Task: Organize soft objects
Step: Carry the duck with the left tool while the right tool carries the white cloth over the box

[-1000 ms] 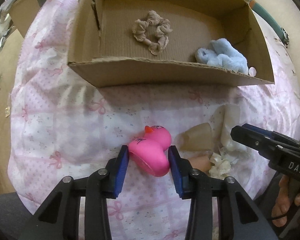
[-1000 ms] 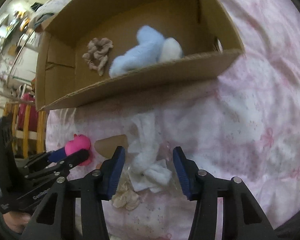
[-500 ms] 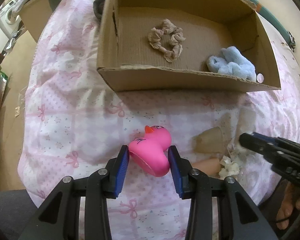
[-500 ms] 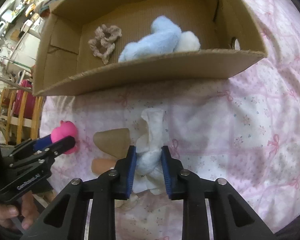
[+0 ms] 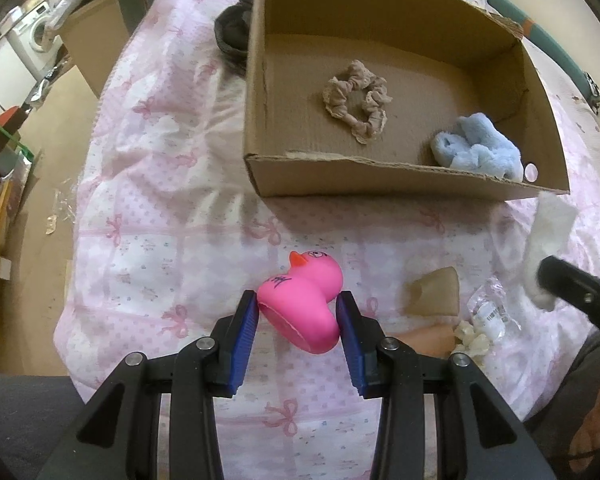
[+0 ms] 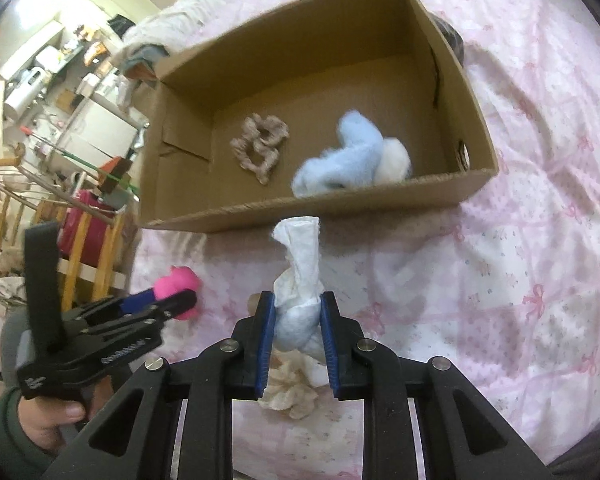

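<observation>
My left gripper (image 5: pixel 297 298) is shut on a pink rubber duck (image 5: pixel 316 280) and holds it above the pink bedspread (image 5: pixel 160 200). My right gripper (image 6: pixel 297 300) is shut on a twisted white cloth (image 6: pixel 300 248), whose free end sticks up towards the box. Ahead stands an open cardboard box (image 5: pixel 380 184) holding a beige scrunchie (image 5: pixel 358 100) and a fluffy light-blue item (image 5: pixel 480 152). In the right wrist view the left gripper (image 6: pixel 180 300) with the duck (image 6: pixel 178 280) sits at the lower left. The box (image 6: pixel 340 204) lies just beyond the cloth.
On the bedspread near the grippers lie a tan cone-shaped piece (image 5: pixel 436 292), a small clear plastic packet (image 5: pixel 488 312) and a cream crumpled cloth (image 6: pixel 292 384). A dark item (image 5: pixel 232 36) rests against the box's left wall. The bed edge and floor are at the left.
My right gripper closed on the white cloth and lifted it off the bedspread. My left gripper rose a little with the duck, and more of the box's inside shows.
</observation>
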The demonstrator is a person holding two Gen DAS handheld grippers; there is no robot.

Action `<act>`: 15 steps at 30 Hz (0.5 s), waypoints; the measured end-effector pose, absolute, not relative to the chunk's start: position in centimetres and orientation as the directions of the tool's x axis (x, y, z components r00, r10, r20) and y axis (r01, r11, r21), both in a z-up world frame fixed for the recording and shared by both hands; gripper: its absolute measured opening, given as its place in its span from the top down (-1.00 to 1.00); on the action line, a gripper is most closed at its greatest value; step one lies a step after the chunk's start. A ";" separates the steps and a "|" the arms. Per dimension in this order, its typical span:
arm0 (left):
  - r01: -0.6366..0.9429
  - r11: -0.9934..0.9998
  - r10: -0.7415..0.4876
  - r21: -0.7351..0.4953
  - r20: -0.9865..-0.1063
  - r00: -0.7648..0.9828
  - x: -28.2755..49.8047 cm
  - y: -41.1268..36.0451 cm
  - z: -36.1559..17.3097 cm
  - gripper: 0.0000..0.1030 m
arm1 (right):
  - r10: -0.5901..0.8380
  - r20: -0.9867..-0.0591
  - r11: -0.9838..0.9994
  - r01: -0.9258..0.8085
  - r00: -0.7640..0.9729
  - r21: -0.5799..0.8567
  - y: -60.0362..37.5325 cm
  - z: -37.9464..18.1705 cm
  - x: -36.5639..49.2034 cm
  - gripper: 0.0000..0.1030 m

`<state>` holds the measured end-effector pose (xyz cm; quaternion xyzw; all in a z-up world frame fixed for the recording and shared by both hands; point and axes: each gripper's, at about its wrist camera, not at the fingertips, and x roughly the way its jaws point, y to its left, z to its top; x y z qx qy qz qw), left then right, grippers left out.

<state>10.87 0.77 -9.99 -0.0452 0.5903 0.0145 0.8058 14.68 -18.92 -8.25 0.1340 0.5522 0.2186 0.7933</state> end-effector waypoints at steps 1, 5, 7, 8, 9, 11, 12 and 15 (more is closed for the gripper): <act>-0.081 0.995 -0.022 -0.050 -0.950 0.311 10.8 0.9 -9.8 0.29 | 0.507 -0.807 0.862 -0.208 0.304 0.463 -19.2 -7.7 14.5 0.53; -0.093 0.995 0.003 -0.032 -0.935 0.353 10.4 0.8 -8.9 0.29 | 0.535 -0.776 0.844 -0.234 0.334 0.482 -19.3 -6.6 14.2 0.53; -0.098 0.995 0.008 -0.031 -0.925 0.379 10.1 1.0 -8.1 0.29 | 0.550 -0.760 0.835 -0.247 0.346 0.492 -19.6 -6.0 13.9 0.53; -0.099 0.995 0.007 -0.035 -0.920 0.392 9.9 1.0 -7.8 0.29 | 0.556 -0.752 0.831 -0.253 0.354 0.496 -19.3 -5.8 13.8 0.53; -0.100 0.994 0.003 -0.040 -0.915 0.404 9.8 1.1 -7.5 0.29 | 0.563 -0.744 0.827 -0.259 0.360 0.499 -19.3 -5.6 13.7 0.53; -0.114 0.993 0.020 -0.033 -0.903 0.430 9.6 1.3 -6.7 0.29 | 0.575 -0.729 0.818 -0.273 0.371 0.507 -19.4 -5.2 13.5 0.53; -0.121 0.992 0.028 -0.028 -0.896 0.442 9.4 1.4 -6.4 0.29 | 0.580 -0.723 0.814 -0.279 0.375 0.509 -19.4 -5.0 13.5 0.53; -0.152 0.988 0.055 -0.021 -0.876 0.479 9.0 1.9 -5.5 0.29 | 0.596 -0.701 0.803 -0.301 0.391 0.515 -19.5 -4.3 13.0 0.53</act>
